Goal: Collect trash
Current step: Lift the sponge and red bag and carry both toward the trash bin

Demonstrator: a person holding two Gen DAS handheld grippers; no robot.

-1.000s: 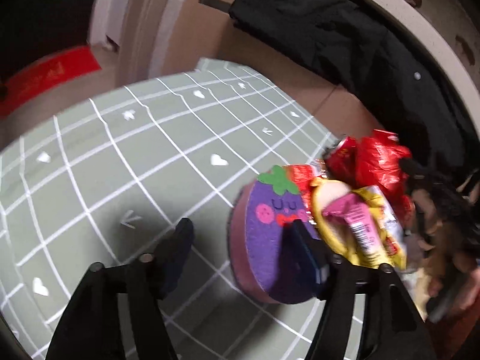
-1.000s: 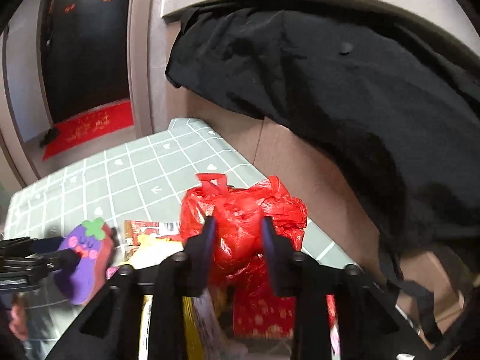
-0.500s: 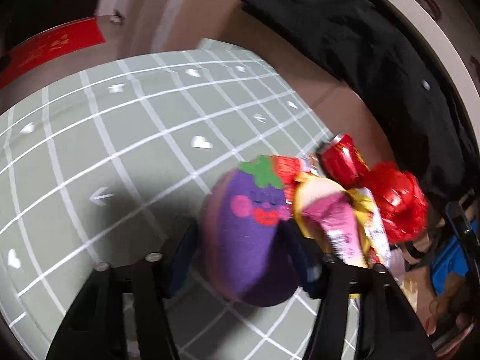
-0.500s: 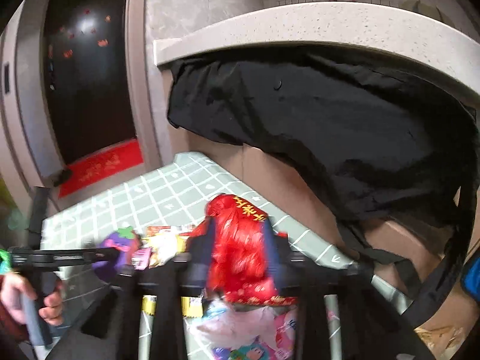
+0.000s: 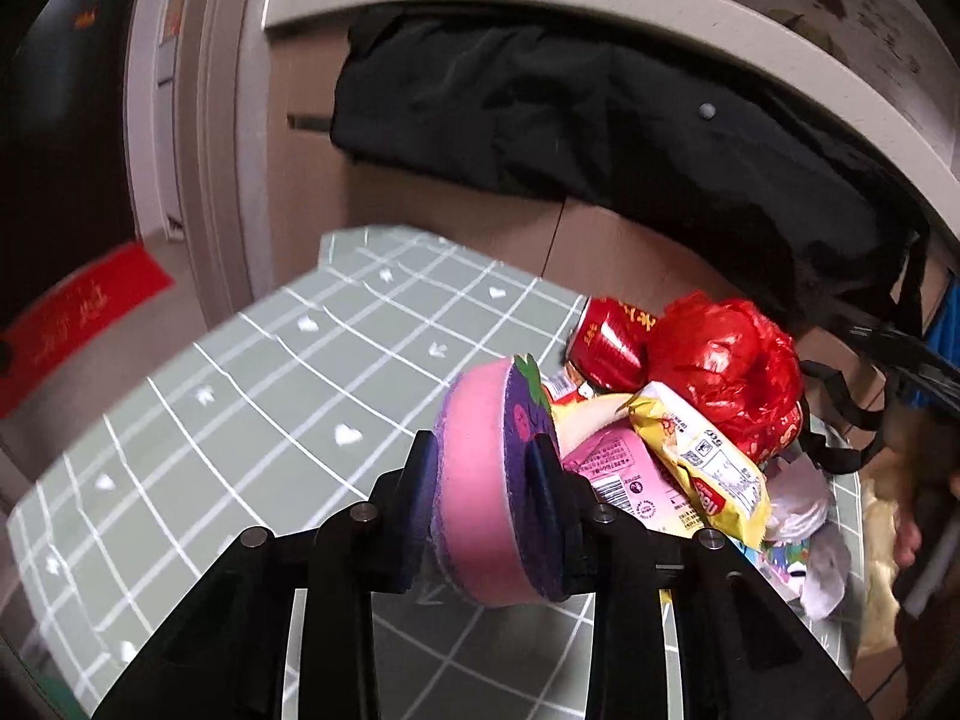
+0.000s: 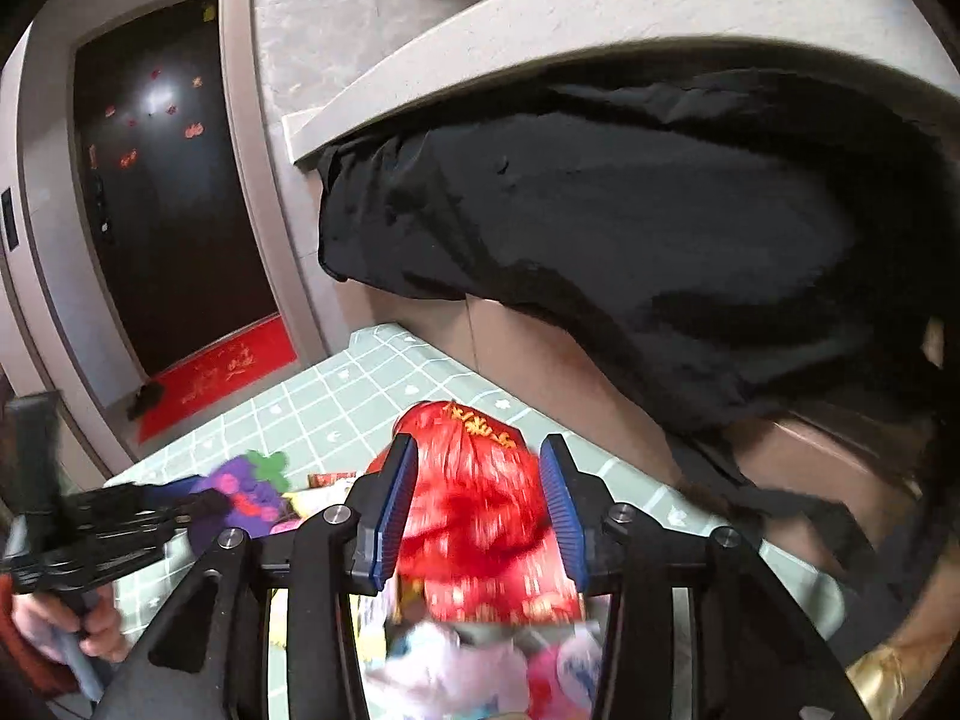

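Observation:
My left gripper is shut on a pink and purple eggplant-shaped sponge, held on edge above the green grid mat. Right of it lies a trash pile: a red can, a crumpled red plastic bag, a yellow wrapper and a pink wrapper. In the right wrist view my right gripper stands around the red bag, its blue pads beside the bag with a small gap. The sponge and the left gripper show at the left.
A black jacket hangs from a curved stone counter behind the mat. White and pastel wrappers lie below the right gripper. A dark door and red doormat are at the far left.
My left gripper closed on the sponge and lifted it, turning it on edge. My right gripper rose with the red bag between its fingers, which now stand wider apart.

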